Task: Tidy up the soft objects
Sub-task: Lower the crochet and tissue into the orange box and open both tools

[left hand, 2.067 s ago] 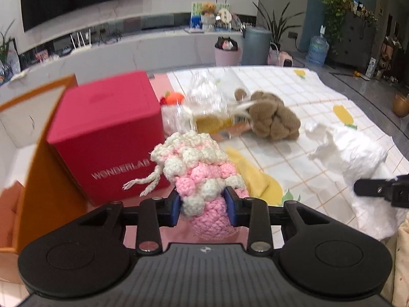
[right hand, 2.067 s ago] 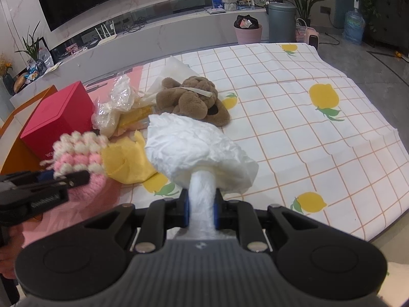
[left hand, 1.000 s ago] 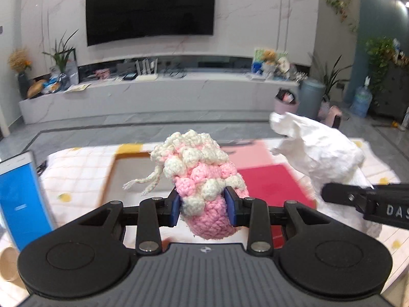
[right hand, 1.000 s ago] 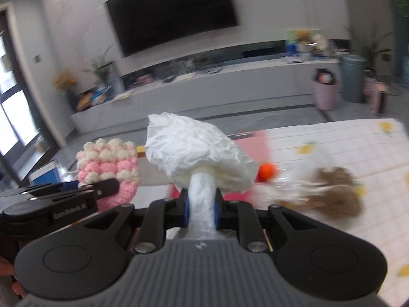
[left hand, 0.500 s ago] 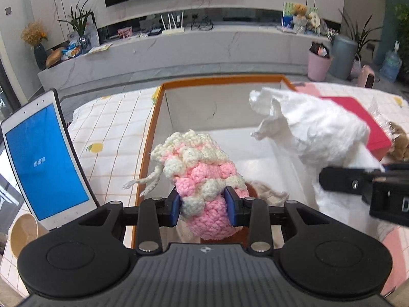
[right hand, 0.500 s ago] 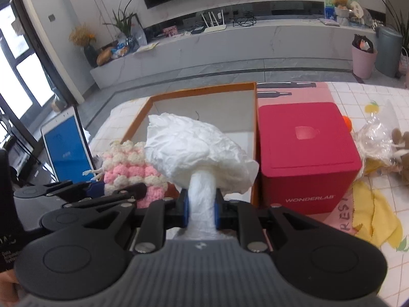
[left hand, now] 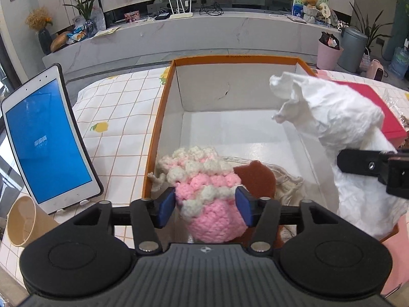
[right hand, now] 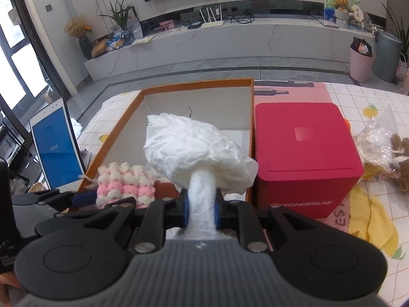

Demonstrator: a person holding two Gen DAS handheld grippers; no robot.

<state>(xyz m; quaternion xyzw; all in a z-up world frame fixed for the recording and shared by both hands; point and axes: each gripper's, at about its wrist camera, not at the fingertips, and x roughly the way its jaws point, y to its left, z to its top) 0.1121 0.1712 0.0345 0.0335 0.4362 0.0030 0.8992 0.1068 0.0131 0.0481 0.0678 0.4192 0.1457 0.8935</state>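
A pink and cream crochet pouch [left hand: 204,186] sits low inside the orange-rimmed cardboard box [left hand: 163,117], on a brown item [left hand: 255,176] and a beige cloth [left hand: 286,181]. My left gripper [left hand: 205,206] straddles the pouch with its jaws opening; the blue pads stand at its sides without squeezing it. My right gripper [right hand: 202,211] is shut on the twisted neck of a crumpled white bundle [right hand: 194,148], held over the box's near right part. In the right wrist view the pouch [right hand: 125,181] shows to the lower left of the bundle.
A red cube box [right hand: 304,153] stands against the orange box's right wall. A tablet [left hand: 48,140] and a paper cup [left hand: 23,220] stand to the left. A plastic bag [right hand: 375,143], a brown plush toy [right hand: 401,158] and a yellow cloth [right hand: 368,225] lie at the right.
Both grippers swung from the right side of the table to over the orange box and came down. The left jaws spread and the pouch sank lower between them.
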